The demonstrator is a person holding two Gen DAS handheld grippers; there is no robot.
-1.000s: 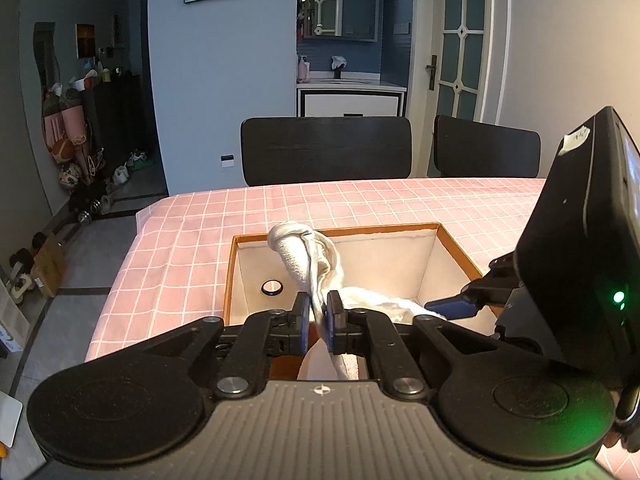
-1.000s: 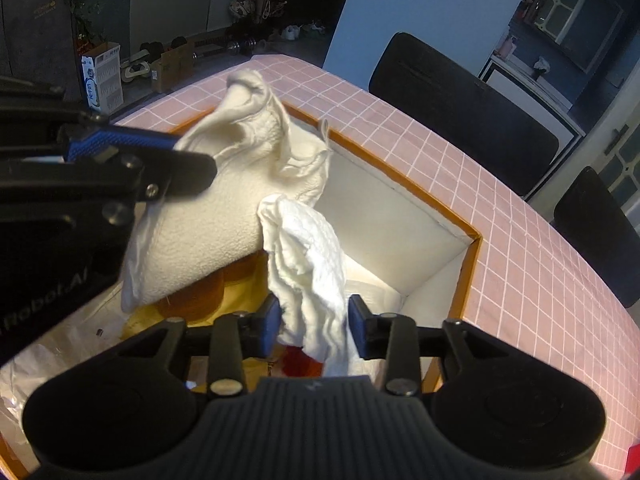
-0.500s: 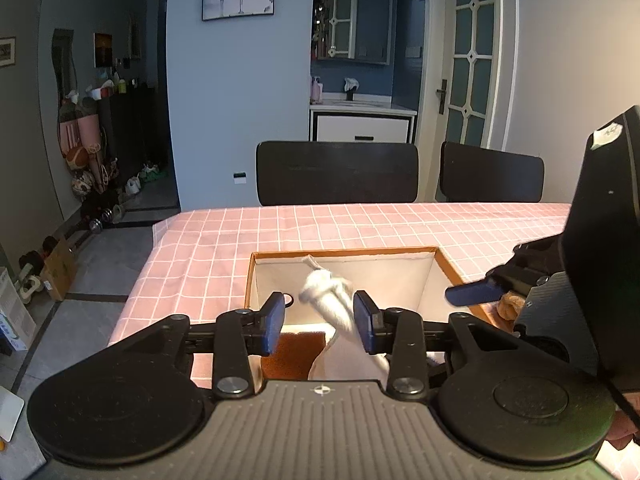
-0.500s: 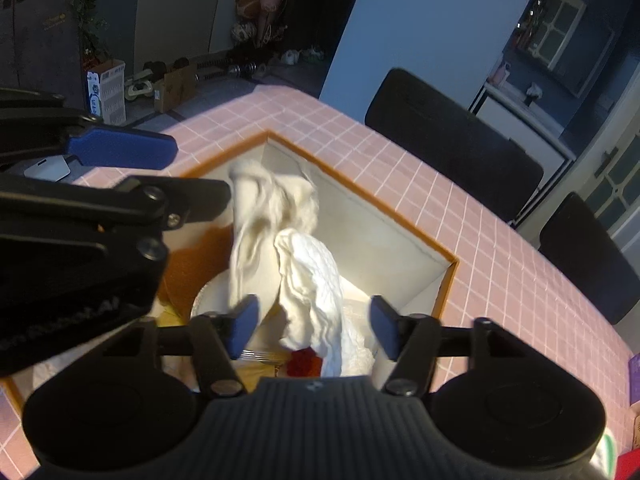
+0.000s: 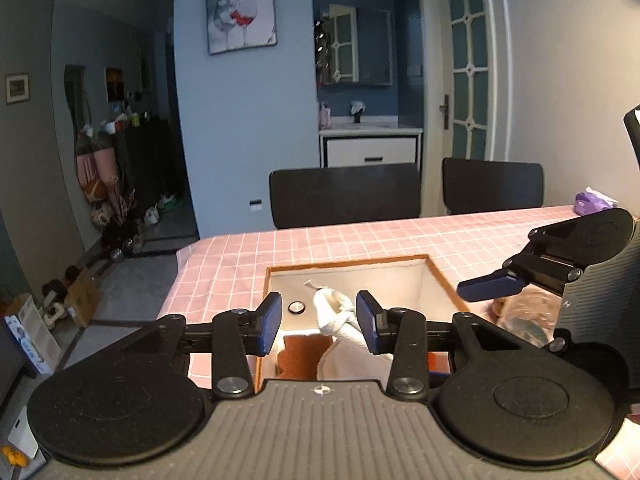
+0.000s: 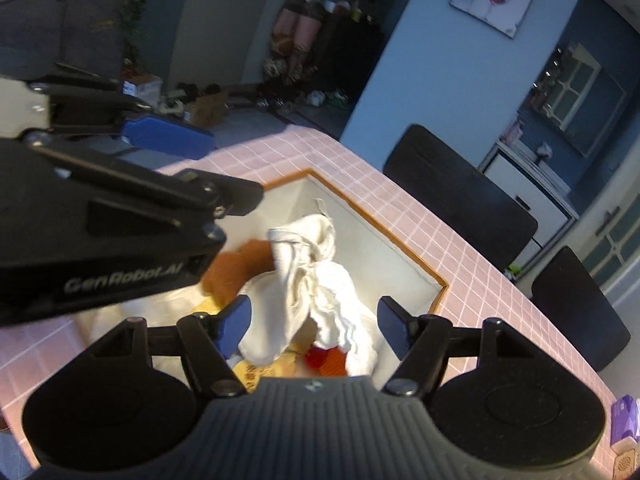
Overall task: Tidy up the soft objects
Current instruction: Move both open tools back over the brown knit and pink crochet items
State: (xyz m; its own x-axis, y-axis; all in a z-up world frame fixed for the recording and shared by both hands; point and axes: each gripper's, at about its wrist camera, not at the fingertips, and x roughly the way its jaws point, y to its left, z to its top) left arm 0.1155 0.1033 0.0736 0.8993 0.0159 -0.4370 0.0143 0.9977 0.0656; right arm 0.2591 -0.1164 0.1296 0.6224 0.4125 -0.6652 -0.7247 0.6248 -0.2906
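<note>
Hovering, left gripper (image 5: 318, 316): jaws spread apart and gripping nothing; the white cloth (image 5: 340, 322) shows between the pads but lies lower down, inside the box, with no pad pressing on it.
Storage box (image 6: 404, 246): orange-rimmed, pale-lined, set on the pink checked tablecloth (image 5: 360, 240); in the left wrist view it sits at 6 o'clock, just beyond the fingertips.
White cloth, position: crumpled in the box, draped over a brown plush thing (image 6: 236, 266) that peeks out at its 9 o'clock in the right wrist view; a red-orange item (image 6: 326, 358) shows under its lower edge.
Right gripper (image 6: 314, 322): jaws wide and released, above the cloth pile, touching none of it; in the left wrist view its blue pad (image 5: 490, 286) shows at 3 o'clock.
Purple pack (image 5: 594, 200): on the table at 2 o'clock in the left wrist view, well apart from the box.
Done, as judged: the cloth and at least two other soft items are in the box.
Left, as judged: the cloth is bunched, not folded, so tidying may remain; whether more soft things wait outside the box cannot be told, as much of the table is hidden.
</note>
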